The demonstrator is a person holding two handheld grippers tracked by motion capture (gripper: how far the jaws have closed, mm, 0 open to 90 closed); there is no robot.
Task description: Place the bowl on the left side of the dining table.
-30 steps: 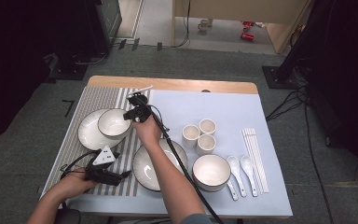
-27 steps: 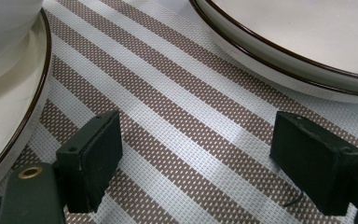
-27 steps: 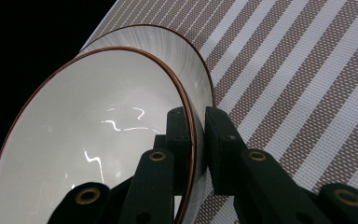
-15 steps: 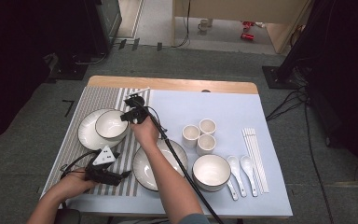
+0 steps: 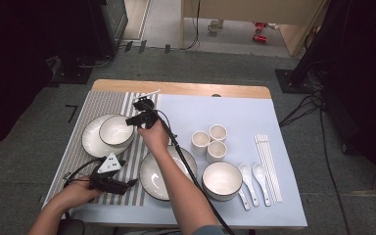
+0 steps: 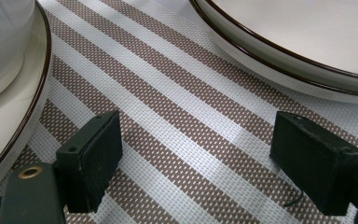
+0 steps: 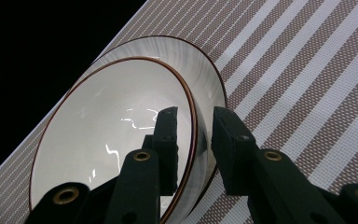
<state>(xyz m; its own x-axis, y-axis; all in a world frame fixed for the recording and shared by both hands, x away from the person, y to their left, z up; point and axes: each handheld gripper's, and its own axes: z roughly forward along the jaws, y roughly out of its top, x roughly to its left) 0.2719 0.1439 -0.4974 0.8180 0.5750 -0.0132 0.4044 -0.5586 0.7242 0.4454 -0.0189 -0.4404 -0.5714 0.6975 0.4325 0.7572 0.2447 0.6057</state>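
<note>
At the lower left of the high view the left gripper lies low over the striped mat, its jaws wide apart with nothing between them; in its own view they frame bare mat between two plate rims.

Up and to the right, in the left-centre of the high view, the bowl sits on a plate. The right gripper is at the bowl's right rim. In the right gripper view its jaws straddle the rim, one inside the bowl and one outside, and they have just been opening; a gap shows at the outer pad, so they look loosened rather than clamped.

The bowl appears to be glazed ceramic: stiff, fairly heavy for its size, slick and easy to chip. The rim is the natural place to grip, one pad inside and one outside the wall, set well down so it cannot pivot. Held by one edge it will likely want to tip, and it could clink against the plate beneath.

Farther right stand a second plate, three cups, another bowl, spoons and chopsticks.
</note>
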